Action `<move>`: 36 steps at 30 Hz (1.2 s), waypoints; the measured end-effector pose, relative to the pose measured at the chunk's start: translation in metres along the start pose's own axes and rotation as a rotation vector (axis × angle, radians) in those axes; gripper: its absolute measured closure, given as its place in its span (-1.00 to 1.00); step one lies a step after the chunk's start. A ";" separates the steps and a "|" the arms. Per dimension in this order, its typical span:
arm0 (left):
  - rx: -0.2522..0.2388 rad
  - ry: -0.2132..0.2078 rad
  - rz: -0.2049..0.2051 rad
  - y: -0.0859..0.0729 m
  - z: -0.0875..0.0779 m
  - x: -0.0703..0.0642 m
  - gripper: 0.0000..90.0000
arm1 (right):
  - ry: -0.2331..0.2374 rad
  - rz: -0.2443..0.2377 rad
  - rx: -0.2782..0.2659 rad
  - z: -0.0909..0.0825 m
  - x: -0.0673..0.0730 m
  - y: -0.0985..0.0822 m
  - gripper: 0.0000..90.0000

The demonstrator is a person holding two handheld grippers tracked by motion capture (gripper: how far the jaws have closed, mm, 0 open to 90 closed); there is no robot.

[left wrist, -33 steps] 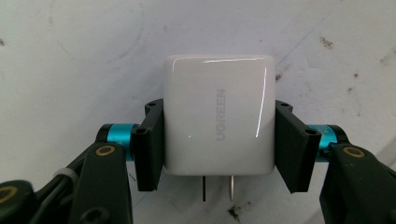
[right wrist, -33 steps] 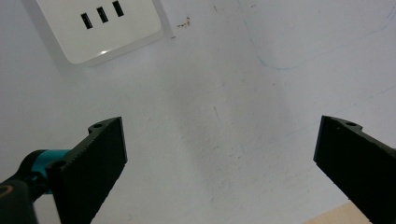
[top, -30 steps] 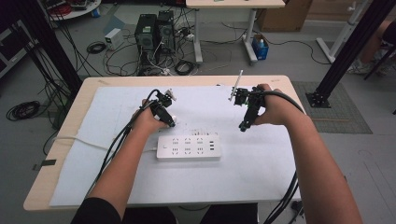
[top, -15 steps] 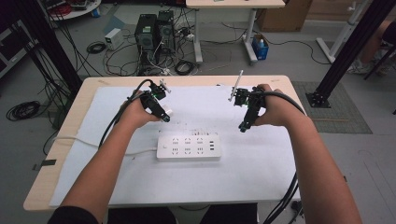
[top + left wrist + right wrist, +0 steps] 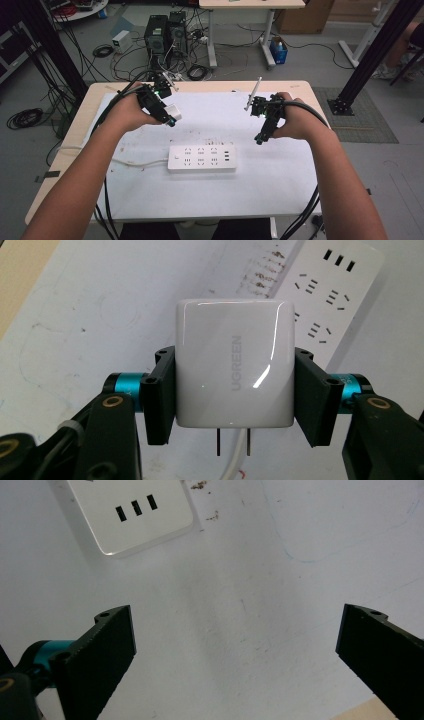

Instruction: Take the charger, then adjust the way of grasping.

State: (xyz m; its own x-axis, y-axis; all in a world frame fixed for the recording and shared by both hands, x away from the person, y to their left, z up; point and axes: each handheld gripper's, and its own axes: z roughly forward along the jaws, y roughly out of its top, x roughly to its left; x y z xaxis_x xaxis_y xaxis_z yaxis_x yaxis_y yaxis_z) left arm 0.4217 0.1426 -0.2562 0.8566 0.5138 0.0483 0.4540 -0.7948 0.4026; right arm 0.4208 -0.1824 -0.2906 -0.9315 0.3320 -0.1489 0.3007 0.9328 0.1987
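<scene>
White charger (image 5: 233,365) sits clamped in your left gripper (image 5: 235,385), above the table, beyond the strip (image 5: 201,158). Glossy sides could slip or twist, misaligning prongs. Your right gripper (image 5: 235,645) gapes wide, empty.

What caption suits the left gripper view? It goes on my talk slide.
Left gripper clamps a white UGREEN charger, prongs toward the camera, above the white power strip.

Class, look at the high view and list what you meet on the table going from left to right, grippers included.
left gripper holding the white charger → power strip → right gripper
</scene>
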 end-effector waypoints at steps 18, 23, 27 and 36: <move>0.015 -0.008 0.019 -0.012 0.010 0.017 -0.05 | 0.006 0.006 0.004 0.001 -0.004 0.009 -0.96; 0.020 -0.011 0.047 -0.010 0.017 0.018 -0.05 | 0.001 0.060 -0.010 0.000 -0.014 0.007 -0.96; 0.014 -0.015 0.076 -0.008 0.021 0.019 -0.05 | 0.012 0.098 -0.051 -0.001 -0.017 0.009 -0.96; -0.043 -0.017 0.137 -0.004 0.029 0.008 -0.05 | 0.056 0.202 -0.168 0.000 -0.011 0.013 -0.96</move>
State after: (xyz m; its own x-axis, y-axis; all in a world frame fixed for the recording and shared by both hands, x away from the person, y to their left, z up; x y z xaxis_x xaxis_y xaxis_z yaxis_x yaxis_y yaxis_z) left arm 0.4341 0.1409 -0.2845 0.9142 0.3951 0.0900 0.3215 -0.8425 0.4321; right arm 0.4346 -0.1739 -0.2859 -0.8673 0.4965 -0.0370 0.4478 0.8104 0.3779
